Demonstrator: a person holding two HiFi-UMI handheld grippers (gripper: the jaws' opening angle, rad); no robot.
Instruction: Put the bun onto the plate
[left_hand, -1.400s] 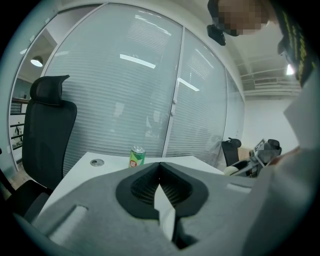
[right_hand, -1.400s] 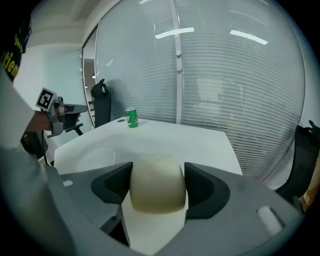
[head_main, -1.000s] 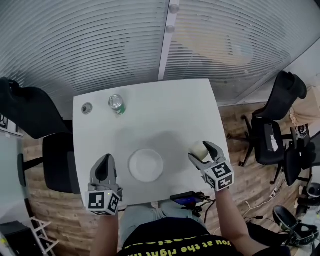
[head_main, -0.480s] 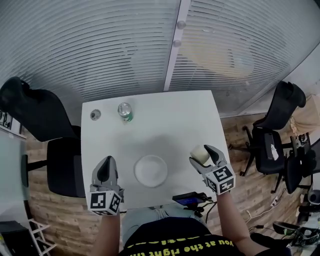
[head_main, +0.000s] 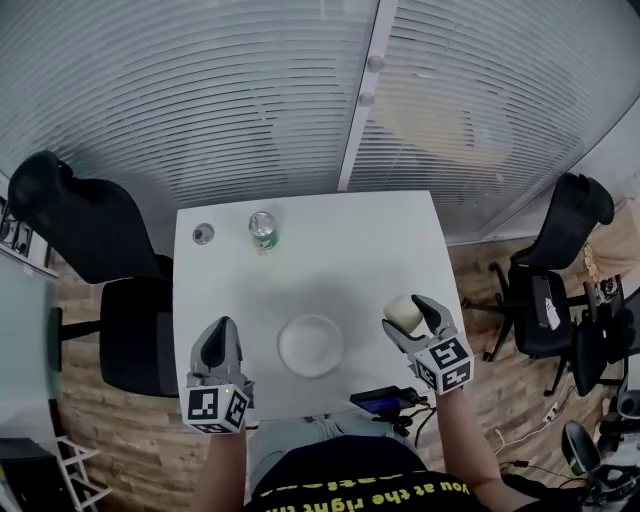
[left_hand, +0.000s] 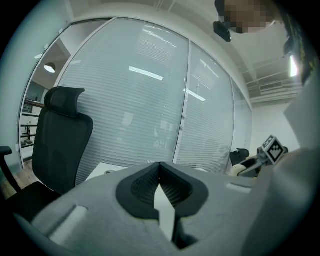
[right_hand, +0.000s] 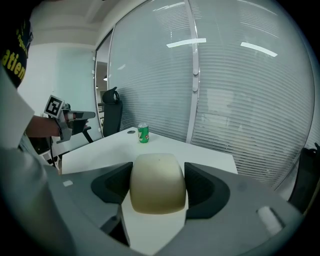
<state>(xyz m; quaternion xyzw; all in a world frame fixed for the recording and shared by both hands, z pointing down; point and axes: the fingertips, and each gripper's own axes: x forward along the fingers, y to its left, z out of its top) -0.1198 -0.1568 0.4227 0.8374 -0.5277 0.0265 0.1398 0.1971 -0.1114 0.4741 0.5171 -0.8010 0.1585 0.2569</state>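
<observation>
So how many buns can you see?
1. The bun is clamped in the right gripper, to the right of the empty plate. No others show on the table, though one could be hidden under the grippers.

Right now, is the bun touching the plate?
Apart. The head view shows the bun gripped in the right gripper near the table's right edge, with a stretch of bare tabletop between it and the plate.
</observation>
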